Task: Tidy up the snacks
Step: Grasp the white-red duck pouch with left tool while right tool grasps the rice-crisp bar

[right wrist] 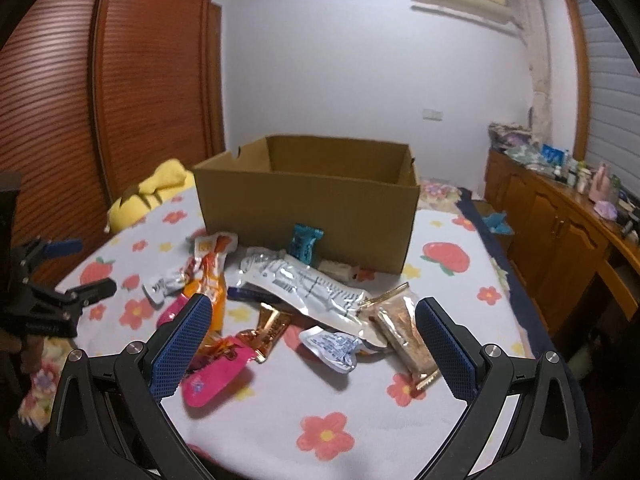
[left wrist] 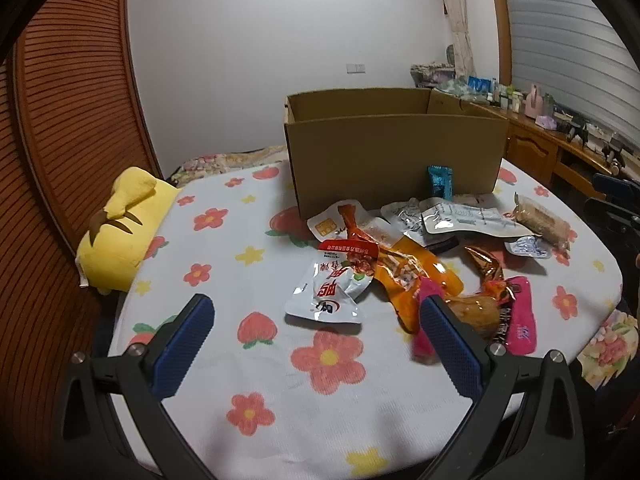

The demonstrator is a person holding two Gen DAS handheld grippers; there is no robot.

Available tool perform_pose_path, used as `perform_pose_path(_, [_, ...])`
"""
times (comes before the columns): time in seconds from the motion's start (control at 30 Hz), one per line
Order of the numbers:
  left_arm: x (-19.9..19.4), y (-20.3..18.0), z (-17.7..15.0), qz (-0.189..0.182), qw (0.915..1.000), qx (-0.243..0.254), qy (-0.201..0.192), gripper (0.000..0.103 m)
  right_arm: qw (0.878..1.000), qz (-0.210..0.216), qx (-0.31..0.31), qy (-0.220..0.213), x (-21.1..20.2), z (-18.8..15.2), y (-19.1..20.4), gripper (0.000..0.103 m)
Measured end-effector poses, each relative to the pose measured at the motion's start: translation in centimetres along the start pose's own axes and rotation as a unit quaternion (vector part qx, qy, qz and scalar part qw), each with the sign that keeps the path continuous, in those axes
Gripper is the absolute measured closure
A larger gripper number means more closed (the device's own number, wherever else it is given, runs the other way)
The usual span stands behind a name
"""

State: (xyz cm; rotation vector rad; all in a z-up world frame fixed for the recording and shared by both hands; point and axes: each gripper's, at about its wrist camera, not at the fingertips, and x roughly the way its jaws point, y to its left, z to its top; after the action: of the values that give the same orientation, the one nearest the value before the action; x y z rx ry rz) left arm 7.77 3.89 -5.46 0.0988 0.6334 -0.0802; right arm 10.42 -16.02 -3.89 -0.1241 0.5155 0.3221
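While both jaws gape wide and empty, the snack packets (left wrist: 420, 248) lie just ahead of the left gripper (left wrist: 316, 320) and right gripper (right wrist: 314, 324), before the cardboard box (right wrist: 308, 208).

Cardboard box (left wrist: 394, 160) is sitting on the bed (left wrist: 304, 400), toward its far side. Small upright packet (left wrist: 440, 182) is leaning against the box's near wall. Snack pile is lying just in front of the box: white pouch (left wrist: 328, 288) at the left, long sausage pack (left wrist: 404, 268) overlapping it on the right, silver flat pouch (left wrist: 460, 218) behind those, cracker bar (left wrist: 542, 222) at the far right. Plush toy (left wrist: 124, 228) is resting at the bed's left edge, beside the slatted wardrobe doors (left wrist: 68, 120). Wooden cabinets (right wrist: 560, 236) are standing right of the bed, clutter sitting on top.
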Motion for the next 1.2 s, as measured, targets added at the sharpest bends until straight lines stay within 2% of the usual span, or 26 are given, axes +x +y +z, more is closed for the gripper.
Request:
perform_pose_path(0.07, [0.9,0.3,0.1,-0.014,0.9998,-0.004,0.011,0.0,1.0,0.007,-0.006,0.013,1.0,0.1,-0.5,0.0])
perform_pose_path(0.3, [3.4,0.6,0.5,-0.023,0.999,0.01,0.037,0.0,0.996,0.043,-0.04,0.061,4.1,0.5,-1.5,0.002])
perform_pose_path(0.4, [4.5,0.8,0.8,-0.029,0.9983,0.013,0.048,0.0,0.995,0.036,-0.051,0.074,5.3,0.6,-2.5,0.004])
perform_pose_path(0.57, [6.3,0.9,1.5,-0.043,0.9967,0.023,0.065,0.001,0.994,0.031,-0.031,0.104,7.5,0.2,-5.7,0.007])
perform_pose_path(0.83, [9.1,0.9,1.9,-0.072,0.9923,0.018,0.099,0.007,0.988,0.042,-0.027,0.147,10.0,-0.7,-7.9,0.024])
perform_pose_path(1.2, [11.3,1.6,2.8,-0.108,0.984,-0.001,0.142,0.015,0.982,0.066,-0.02,0.173,11.8,-1.0,-9.1,0.026])
